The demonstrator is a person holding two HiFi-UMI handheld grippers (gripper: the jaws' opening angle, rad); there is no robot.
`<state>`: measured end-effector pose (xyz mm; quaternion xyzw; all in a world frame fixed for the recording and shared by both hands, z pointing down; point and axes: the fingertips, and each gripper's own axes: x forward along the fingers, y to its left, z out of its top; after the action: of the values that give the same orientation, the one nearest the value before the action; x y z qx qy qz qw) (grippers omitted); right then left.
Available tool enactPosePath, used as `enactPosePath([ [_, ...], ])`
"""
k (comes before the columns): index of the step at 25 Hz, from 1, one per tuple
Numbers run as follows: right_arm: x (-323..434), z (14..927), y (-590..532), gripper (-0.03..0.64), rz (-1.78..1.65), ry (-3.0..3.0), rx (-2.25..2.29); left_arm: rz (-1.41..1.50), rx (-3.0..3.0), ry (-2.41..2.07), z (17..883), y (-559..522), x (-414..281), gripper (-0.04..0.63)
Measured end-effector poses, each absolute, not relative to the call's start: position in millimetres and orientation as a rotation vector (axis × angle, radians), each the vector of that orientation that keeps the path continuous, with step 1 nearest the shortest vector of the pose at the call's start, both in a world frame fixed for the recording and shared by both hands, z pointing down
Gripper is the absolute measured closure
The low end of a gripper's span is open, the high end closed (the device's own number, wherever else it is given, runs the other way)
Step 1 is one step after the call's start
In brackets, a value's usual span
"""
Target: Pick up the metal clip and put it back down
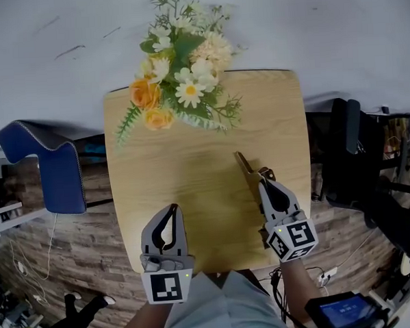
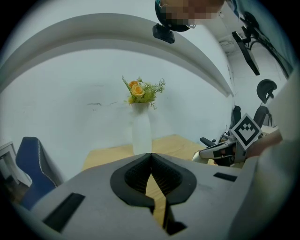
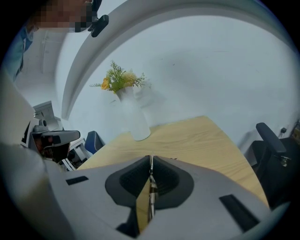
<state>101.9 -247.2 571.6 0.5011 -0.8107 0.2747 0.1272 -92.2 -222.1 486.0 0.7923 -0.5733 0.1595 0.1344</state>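
Right gripper (image 1: 265, 183) tight around metal clip (image 1: 245, 167)

Tally across the tabletop and round it, by kind.
One wooden table (image 1: 192, 181); one white vase (image 2: 141, 131) at 12 o'clock holding one bunch of flowers (image 1: 186, 72), two orange blooms (image 1: 145, 94) among them; one metal clip (image 1: 246, 169) at 3 o'clock on the table; two grippers, left gripper (image 1: 170, 211) at 7 o'clock and right gripper (image 1: 264, 184) at 4 o'clock; two chairs, one blue chair (image 1: 51, 168) at 9 o'clock, one black chair (image 1: 345, 152) off the table at 3 o'clock.
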Motion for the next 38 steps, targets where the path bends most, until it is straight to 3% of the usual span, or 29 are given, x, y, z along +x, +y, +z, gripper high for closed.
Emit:
enactPosePath([
  [17,127.3,565.2,-240.4,0.561,0.801,-2.283,1.578,0.45,2.315,-1.672,471.6,-209.3,-87.3,0.578],
  [38,101.8,392.9,-153.4,0.561,0.46,-2.609,1.55,0.173,2.491,-1.852,337.9,-131.9,-57.9,0.578],
])
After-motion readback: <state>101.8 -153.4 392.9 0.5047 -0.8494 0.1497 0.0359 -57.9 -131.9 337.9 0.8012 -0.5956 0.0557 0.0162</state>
